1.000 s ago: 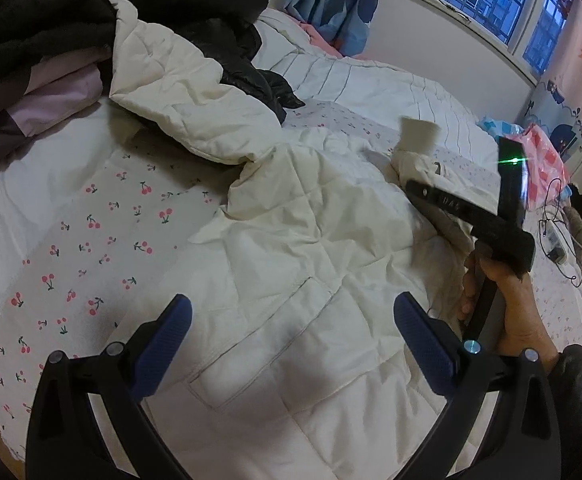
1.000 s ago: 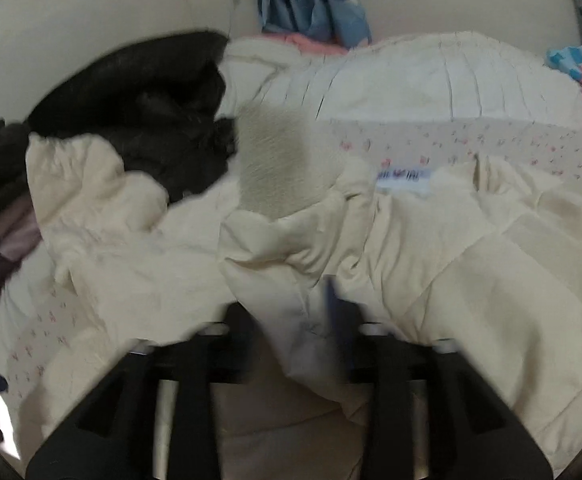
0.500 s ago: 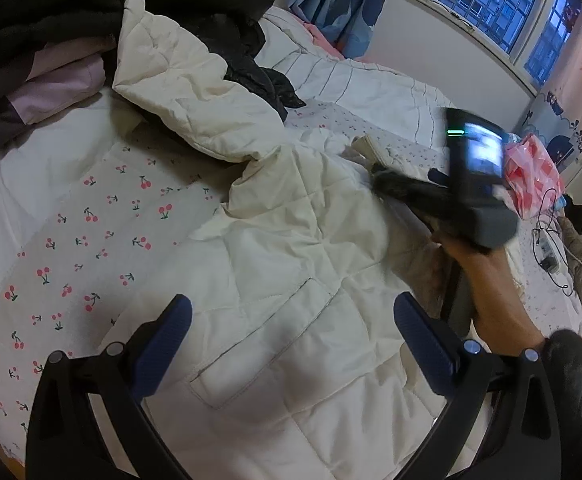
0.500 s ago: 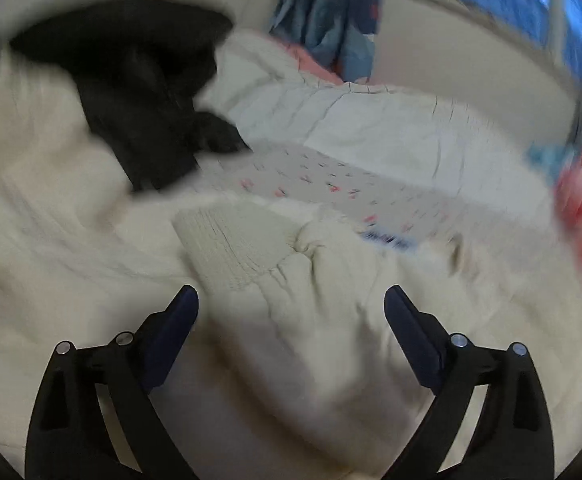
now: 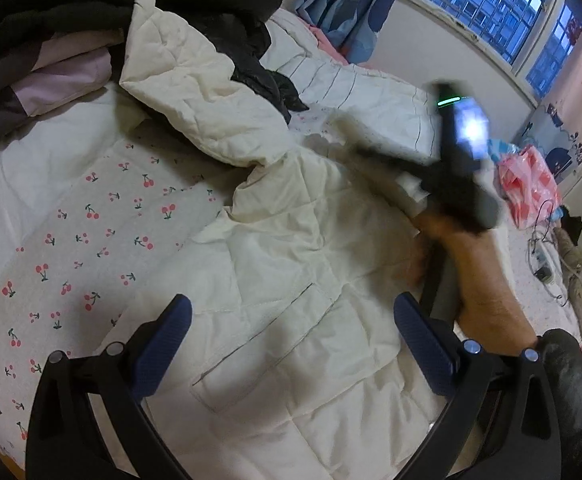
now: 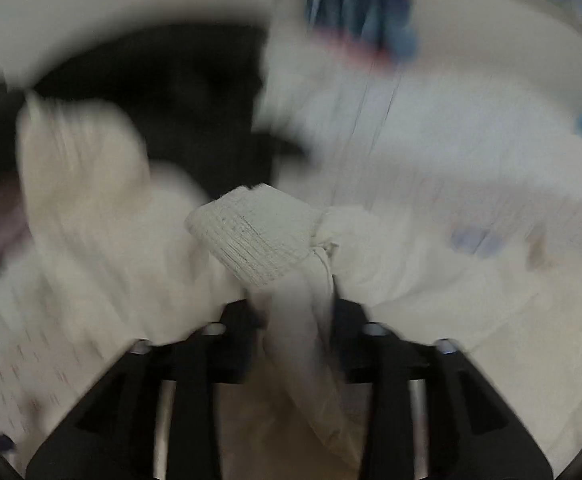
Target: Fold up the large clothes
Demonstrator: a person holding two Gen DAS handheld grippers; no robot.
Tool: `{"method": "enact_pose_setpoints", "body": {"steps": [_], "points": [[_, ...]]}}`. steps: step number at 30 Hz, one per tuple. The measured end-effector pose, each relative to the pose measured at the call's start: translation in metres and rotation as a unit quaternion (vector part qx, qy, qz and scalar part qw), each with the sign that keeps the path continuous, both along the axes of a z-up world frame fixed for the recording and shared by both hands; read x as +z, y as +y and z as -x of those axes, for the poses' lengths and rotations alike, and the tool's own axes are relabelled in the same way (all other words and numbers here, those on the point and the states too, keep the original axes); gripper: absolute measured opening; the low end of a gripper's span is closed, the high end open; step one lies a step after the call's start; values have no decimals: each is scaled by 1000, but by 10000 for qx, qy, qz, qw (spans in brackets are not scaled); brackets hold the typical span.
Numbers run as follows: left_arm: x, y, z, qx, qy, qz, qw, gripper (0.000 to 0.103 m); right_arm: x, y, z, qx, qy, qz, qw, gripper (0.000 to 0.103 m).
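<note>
A cream quilted jacket [image 5: 291,240] lies spread on the bed, its pocket [image 5: 263,344] facing up. My left gripper [image 5: 291,312] hovers open just above the pocket area, nothing between its blue pads. In the right wrist view my right gripper [image 6: 293,312] has its jaws closing around the jacket's sleeve [image 6: 299,344], just behind the ribbed cuff [image 6: 259,232]. The bunched fabric is pinched between the fingers, and the cuff sticks out ahead of them. In the left wrist view a person's hand [image 5: 479,276] holds that gripper at the jacket's right side, blurred by motion.
A black padded coat [image 5: 251,52] and lilac clothes [image 5: 71,76] are piled at the back left of the cherry-print sheet [image 5: 71,240]. A pink bag [image 5: 531,184] and cables [image 5: 543,264] lie beyond the bed's right edge. A window wall stands behind.
The right gripper swung across the jacket, opened wide over the cuffed sleeve, then closed on the sleeve behind the cuff. The left gripper stayed open in place.
</note>
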State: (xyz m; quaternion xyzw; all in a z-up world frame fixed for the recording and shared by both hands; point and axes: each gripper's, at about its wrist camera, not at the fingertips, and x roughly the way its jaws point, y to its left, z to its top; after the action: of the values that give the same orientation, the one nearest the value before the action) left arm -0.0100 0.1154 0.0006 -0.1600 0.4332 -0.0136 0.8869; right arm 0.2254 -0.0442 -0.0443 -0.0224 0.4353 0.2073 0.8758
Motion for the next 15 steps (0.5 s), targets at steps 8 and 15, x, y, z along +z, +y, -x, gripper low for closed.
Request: {"method": "enact_pose_setpoints", "body": {"steps": [8, 15], "points": [[14, -14, -1, -113, -405, -353, 9985, 97, 75, -129, 88, -479, -935, -1524, 9827, 93], [61, -90, -99, -825, -1035, -623, 9892, 97, 30, -317, 136, -2444, -590, -2326, 9395, 95]]}}
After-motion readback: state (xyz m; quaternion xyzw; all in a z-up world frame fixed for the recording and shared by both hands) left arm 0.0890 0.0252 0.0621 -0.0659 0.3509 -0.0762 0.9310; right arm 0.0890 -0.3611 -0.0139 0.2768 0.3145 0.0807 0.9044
